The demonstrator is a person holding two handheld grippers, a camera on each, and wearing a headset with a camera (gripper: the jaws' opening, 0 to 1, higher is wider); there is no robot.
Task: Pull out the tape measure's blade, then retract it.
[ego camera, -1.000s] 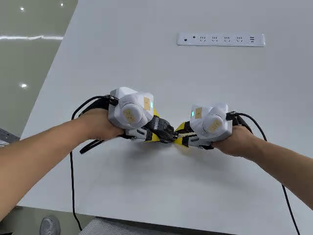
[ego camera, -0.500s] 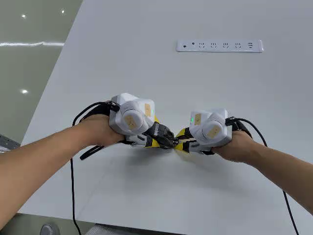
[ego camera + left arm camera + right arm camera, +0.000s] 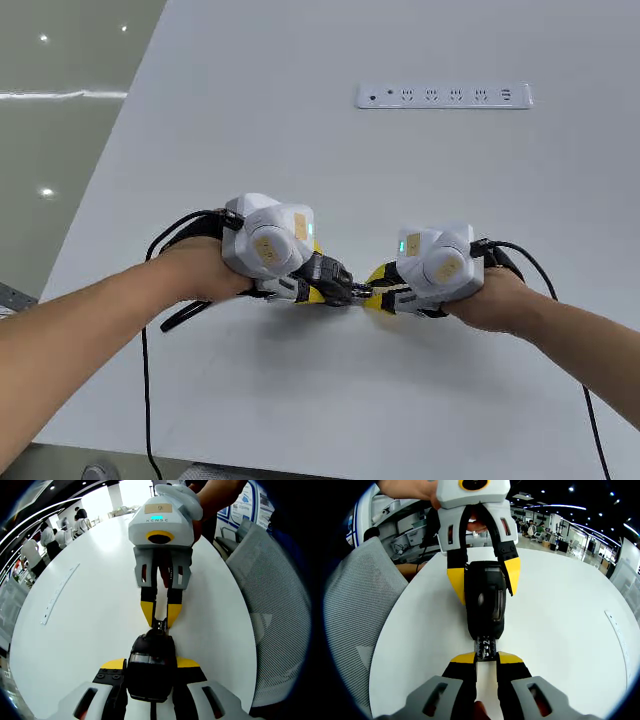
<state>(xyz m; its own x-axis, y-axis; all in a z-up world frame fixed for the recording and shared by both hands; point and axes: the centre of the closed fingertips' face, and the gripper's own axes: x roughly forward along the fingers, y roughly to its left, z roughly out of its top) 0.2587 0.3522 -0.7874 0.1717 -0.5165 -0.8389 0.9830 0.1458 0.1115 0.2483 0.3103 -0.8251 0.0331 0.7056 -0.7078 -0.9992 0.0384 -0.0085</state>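
**Inspector:** Where is the work found, and how are the tongs set?

**Examiner:** The black, rounded plastic tape measure case [image 3: 151,667] is held over the white table [image 3: 450,170]. Whether it rests on the surface cannot be told. In the head view it is clamped across its flanks by the yellow-tipped left gripper [image 3: 484,584] from the nine o'clock side. The yellow-tipped right gripper [image 3: 161,616], at three o'clock, is drawn narrow and pinched on the end of the narrow printed metal blade [image 3: 485,647]. Only a short stub of blade is exposed between the case mouth and those jaws. A long white power strip [image 3: 444,96] lies well apart toward twelve o'clock.

**Inspector:** What faults are to be expected from here?

**Examiner:** Three are judged likely.
- **Slip at the tip:** The blade end is thin and smooth and is held by a small pinch. If spring tension rises as the grippers are drawn apart, the tip may slip out and the blade be snapped back into the case.
- **Twist of the case:** The case is rounded, so it could be turned within the left jaws if the pull is not kept in line with the case mouth. A buckled or kinked blade would follow.
- **Uncontrolled return:** If the blade is let go at full reach and not fed back, the hook may be whipped against the case or a jaw.
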